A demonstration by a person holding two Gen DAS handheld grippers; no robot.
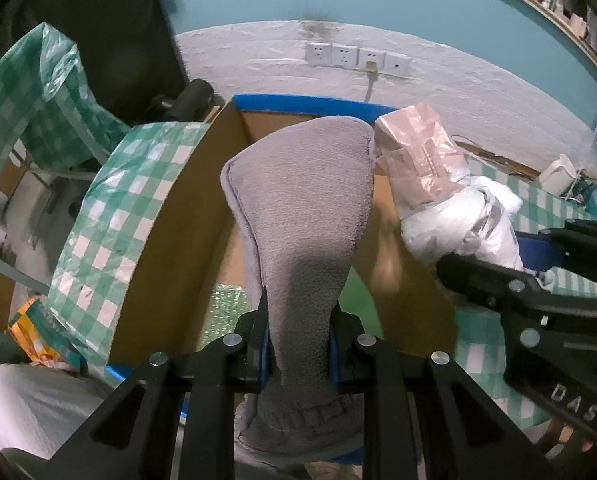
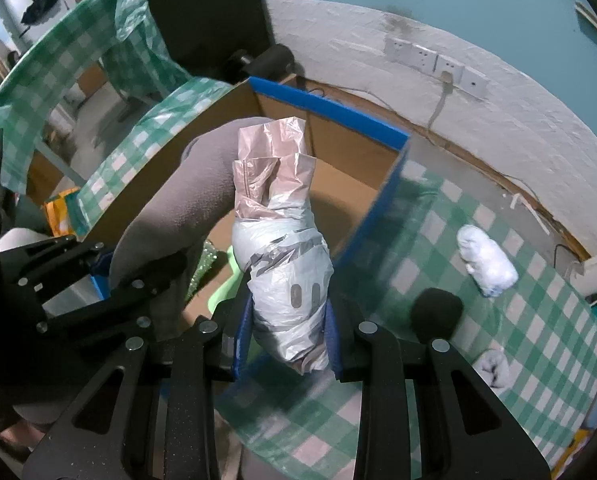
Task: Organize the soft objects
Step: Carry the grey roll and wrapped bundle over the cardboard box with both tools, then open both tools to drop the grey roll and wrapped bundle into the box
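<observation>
The left tool [image 1: 300, 344] was clenched on a grey sock [image 1: 302, 208], its pads pressed into the narrow lower part of the cloth. The sock's long axis ran straight out toward 12 o'clock from the tool, with the wide end hanging over the open cardboard box [image 1: 166, 248]. In the left wrist view the right tool [image 1: 450, 264] entered from 3 o'clock, just beside the sock.

The right tool [image 2: 286, 344] was grasping a plastic bundle [image 2: 286, 264], white and grey low down and pinkish at the far end. That bundle also lay along the tool's line toward 12 o'clock, its tip above the box [image 2: 338, 184] interior. The two held items were side by side, the sock at about 9 o'clock from the bundle and close to touching it.

Judgement: both items were above the box mouth and pointed steeply down, so the coming move appeared to be a release into it. Neither hand was clearly nearer. The box floor already held something green, too hidden to identify.

The box had blue-taped edges and stood on a desk [image 2: 518, 320] covered in green-and-white checked cloth. On the desk at about 3 o'clock from the box lay a white bundle [image 2: 488, 264] and a black soft item [image 2: 436, 312], both well apart from the tools. Behind stood a white-painted wall with a row of sockets [image 2: 434, 60] and teal above.
</observation>
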